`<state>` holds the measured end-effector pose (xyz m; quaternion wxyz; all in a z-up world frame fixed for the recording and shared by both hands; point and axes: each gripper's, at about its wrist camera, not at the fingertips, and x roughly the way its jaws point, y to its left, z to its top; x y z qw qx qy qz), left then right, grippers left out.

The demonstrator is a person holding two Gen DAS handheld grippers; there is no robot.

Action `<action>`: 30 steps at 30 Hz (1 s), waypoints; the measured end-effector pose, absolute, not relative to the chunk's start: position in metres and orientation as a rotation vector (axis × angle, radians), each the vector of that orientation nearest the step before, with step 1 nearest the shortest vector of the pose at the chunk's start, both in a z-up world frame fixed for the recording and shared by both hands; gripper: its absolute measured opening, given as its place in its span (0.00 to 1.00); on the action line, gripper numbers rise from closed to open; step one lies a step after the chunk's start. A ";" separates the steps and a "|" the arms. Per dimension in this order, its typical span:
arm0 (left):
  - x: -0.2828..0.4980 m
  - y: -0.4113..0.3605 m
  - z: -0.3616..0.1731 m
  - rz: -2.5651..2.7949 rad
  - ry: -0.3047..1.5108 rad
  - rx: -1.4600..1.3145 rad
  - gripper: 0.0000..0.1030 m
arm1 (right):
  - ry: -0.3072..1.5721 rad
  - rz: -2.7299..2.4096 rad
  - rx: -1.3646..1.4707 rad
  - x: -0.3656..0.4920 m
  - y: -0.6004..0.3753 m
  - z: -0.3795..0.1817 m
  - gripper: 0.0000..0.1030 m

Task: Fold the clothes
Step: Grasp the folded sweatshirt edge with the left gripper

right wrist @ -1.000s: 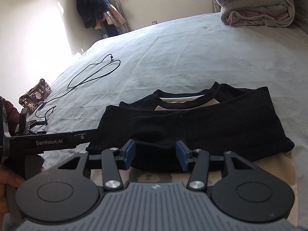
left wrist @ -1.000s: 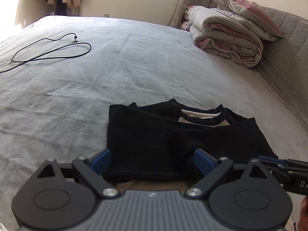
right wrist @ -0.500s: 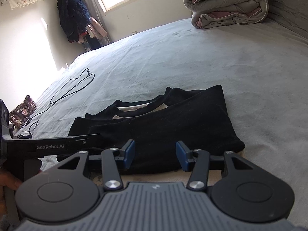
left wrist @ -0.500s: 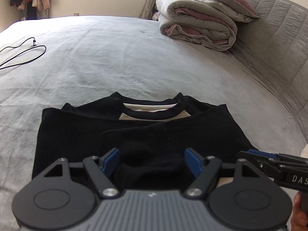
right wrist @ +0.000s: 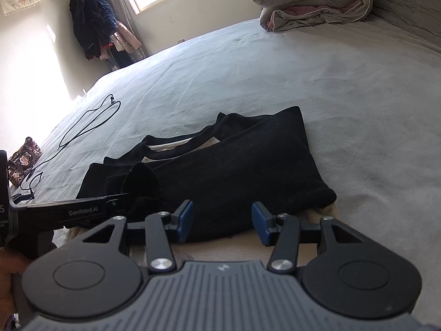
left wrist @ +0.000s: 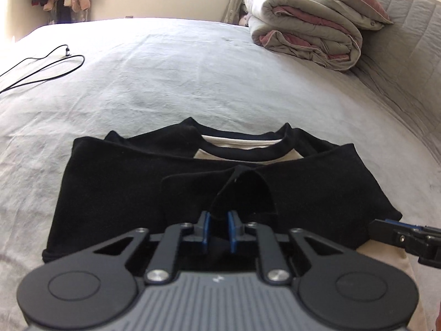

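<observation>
A black-and-cream shirt [left wrist: 137, 182] lies partly folded on the grey bed, its black sleeves crossed over the cream body and its collar pointing away. My left gripper [left wrist: 217, 229] is shut on a raised pinch of the black sleeve cuff [left wrist: 242, 193]. From the right wrist view the same shirt [right wrist: 248, 171] lies ahead, with the left gripper [right wrist: 121, 198] holding the lifted cuff [right wrist: 143, 179] at its left end. My right gripper [right wrist: 222, 222] stands open just above the shirt's near black hem, nothing between its fingers. It enters the left wrist view at the right edge [left wrist: 405, 237].
A folded quilt with a pillow [left wrist: 308, 35] sits at the bed's far right by the padded headboard [left wrist: 408, 38]. A black cable [left wrist: 41, 66] loops at far left. A patterned bag [right wrist: 23, 160] lies at the left edge. Clothes hang [right wrist: 93, 27] by the window.
My left gripper has closed on the sleeve cuff and lifted it into a peak. The right gripper has swung so the shirt sits more to its left, and stays open.
</observation>
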<state>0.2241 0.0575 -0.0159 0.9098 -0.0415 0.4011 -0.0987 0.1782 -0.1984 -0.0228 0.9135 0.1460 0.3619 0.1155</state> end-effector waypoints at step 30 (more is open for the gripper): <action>0.219 0.033 -0.023 -0.290 0.791 0.045 0.05 | 0.756 0.267 0.227 0.187 -0.182 -0.011 0.54</action>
